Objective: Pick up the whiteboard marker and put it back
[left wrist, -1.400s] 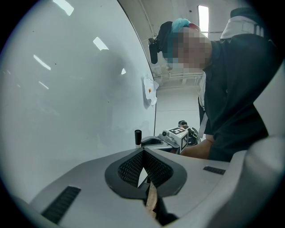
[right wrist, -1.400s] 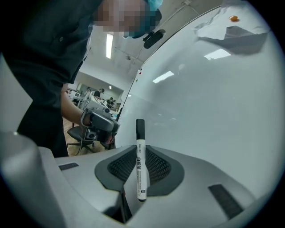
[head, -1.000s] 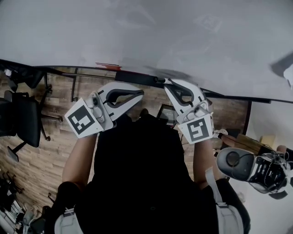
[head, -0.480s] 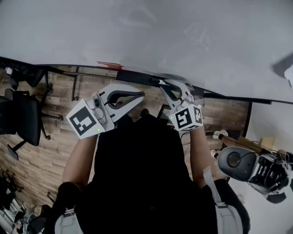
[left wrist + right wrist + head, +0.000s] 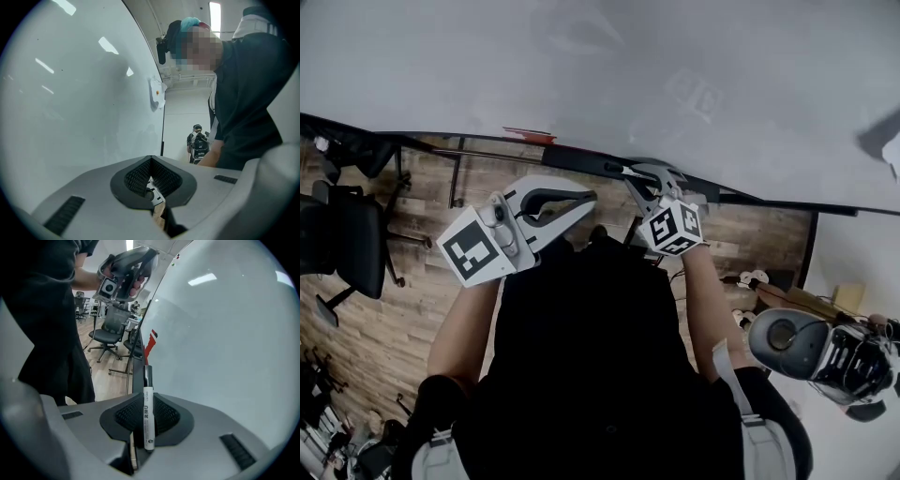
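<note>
Well, the person's right gripper (image 5: 147, 400) is clamped on the white-barrelled, black-capped whiteboard marker (image 5: 148, 411). Its cap points away along the dark ledge (image 5: 581, 161) under the large glossy whiteboard (image 5: 600, 75); whether it touches that ledge I cannot tell. The left gripper (image 5: 151, 159), held beside it and lower, off the board, has its jaws pressed together with nothing between them.
</note>
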Tool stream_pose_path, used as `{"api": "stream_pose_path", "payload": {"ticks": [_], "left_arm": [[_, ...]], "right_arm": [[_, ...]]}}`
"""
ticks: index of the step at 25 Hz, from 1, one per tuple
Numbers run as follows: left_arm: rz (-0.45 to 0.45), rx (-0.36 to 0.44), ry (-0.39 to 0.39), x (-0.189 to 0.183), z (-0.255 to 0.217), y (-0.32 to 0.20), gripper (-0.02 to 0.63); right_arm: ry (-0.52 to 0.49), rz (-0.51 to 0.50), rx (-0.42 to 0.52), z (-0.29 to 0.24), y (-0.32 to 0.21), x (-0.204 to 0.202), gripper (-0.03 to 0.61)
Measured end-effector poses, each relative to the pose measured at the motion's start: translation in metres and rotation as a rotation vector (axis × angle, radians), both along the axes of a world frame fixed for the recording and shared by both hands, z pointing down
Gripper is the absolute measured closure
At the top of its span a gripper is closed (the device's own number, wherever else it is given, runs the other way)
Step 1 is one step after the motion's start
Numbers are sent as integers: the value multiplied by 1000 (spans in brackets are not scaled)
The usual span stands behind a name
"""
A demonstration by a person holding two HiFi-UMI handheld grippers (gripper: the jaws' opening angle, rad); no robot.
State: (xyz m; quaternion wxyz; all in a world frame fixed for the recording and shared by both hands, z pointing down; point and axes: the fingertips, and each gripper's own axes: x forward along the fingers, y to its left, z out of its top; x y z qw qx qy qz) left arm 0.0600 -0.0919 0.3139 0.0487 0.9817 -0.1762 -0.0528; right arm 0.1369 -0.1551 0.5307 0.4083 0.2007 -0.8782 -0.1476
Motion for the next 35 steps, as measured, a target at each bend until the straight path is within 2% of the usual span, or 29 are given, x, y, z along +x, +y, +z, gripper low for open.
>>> {"api": "stream_pose_path", "payload": {"ticks": [4, 15, 20, 27, 31, 35], "left_arm": [[8, 1, -6, 0, 1, 1, 603], [10, -6, -14, 4, 2, 7, 603], [12, -16, -16, 6, 6, 8, 603], [14, -14, -13, 9, 6, 9, 603], [16, -14, -9, 7, 7, 8, 603], [8, -23, -3, 5, 8, 5, 603]], "right_arm": [[18, -4, -27, 14, -3, -2, 506], [-17, 22, -93, 34, -3, -1, 506], [-84, 68, -137, 40, -6, 1, 505], [-97, 71, -149, 39, -8, 1, 505], [-75, 64, -127, 40, -7, -3, 505], [-95, 72, -98, 31, -6, -5, 505]]}}
